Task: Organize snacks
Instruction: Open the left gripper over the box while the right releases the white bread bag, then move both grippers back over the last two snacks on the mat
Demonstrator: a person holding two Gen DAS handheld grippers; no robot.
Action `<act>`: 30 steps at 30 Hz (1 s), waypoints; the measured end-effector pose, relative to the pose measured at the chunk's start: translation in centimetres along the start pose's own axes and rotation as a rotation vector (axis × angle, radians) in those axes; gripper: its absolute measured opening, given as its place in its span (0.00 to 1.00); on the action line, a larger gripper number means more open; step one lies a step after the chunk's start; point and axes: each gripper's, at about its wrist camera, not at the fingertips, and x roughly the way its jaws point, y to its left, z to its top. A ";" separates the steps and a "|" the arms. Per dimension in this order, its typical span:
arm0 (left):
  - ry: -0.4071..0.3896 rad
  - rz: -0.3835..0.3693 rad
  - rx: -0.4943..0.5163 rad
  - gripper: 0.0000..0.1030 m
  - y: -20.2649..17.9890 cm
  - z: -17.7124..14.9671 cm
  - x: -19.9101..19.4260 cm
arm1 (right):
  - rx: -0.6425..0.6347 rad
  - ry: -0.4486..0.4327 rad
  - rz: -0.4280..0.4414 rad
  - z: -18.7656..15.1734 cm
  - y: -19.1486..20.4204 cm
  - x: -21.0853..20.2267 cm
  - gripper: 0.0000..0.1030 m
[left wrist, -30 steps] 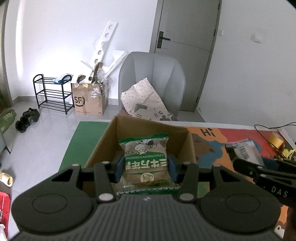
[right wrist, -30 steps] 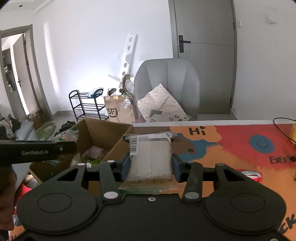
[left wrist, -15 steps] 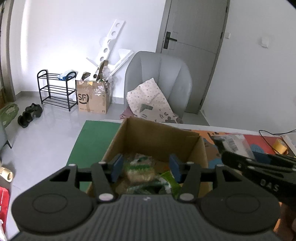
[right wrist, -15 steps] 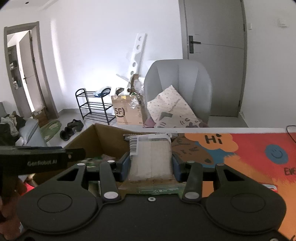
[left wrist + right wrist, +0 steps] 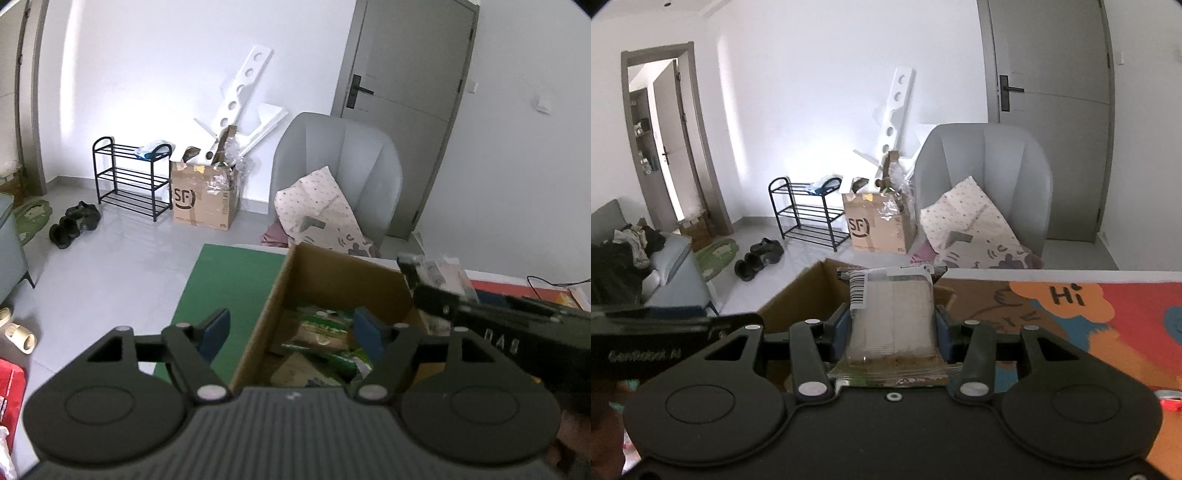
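An open cardboard box stands on the table and holds several green and brown snack packs. My left gripper is open and empty above the box's left wall. My right gripper is shut on a clear snack pack with a barcode label, held above the box's right edge. The right gripper with its pack also shows in the left wrist view, at the box's far right corner. The left gripper's body shows at the left of the right wrist view.
A green mat lies left of the box and a colourful "Hi" mat to its right. Behind the table stand a grey chair with a pillow, an SF carton and a black shoe rack.
My left gripper opened and let its green snack pack fall into the box, then shifted left. My right gripper moved left toward the box with its pack.
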 end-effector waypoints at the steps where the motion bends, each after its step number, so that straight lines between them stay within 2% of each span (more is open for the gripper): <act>1: 0.000 0.000 -0.002 0.71 0.1 0.0 0.0 | 0.008 -0.012 0.019 0.2 0.0 0.1 0.43; 2: 0.002 0.000 -0.005 0.72 0.2 0.0 -0.1 | 0.021 -0.022 0.040 0.2 -0.2 0.1 0.44; 4: 0.006 0.000 -0.010 0.75 0.2 0.0 0.0 | 0.050 -0.034 0.075 0.4 -0.7 0.1 0.54; 7: 0.008 0.004 -0.008 0.78 0.1 0.0 -0.1 | 0.063 -0.023 0.076 0.4 -1.4 -0.4 0.61; 9: 0.011 -0.001 -0.012 0.81 0.0 0.0 -0.1 | 0.050 -0.026 0.049 0.1 -1.6 -1.0 0.66; 18: 0.023 -0.025 -0.001 0.83 -2.1 -0.3 -0.3 | 0.043 -0.010 -0.023 -1.8 -3.4 -3.8 0.83; 23: 0.003 -0.059 0.006 0.99 -3.8 -0.8 -0.8 | 0.063 -0.008 -0.062 -2.7 -4.9 -5.4 0.93; 25: -0.001 -0.073 0.010 1.00 -4.6 -1.0 -0.9 | 0.075 -0.011 -0.077 -3.1 -5.7 -6.1 0.99; 30: 0.011 -0.103 0.024 1.00 -6.8 -1.5 -0.8 | 0.102 -0.007 -0.112 -4.0 -7.8 -7.8 1.00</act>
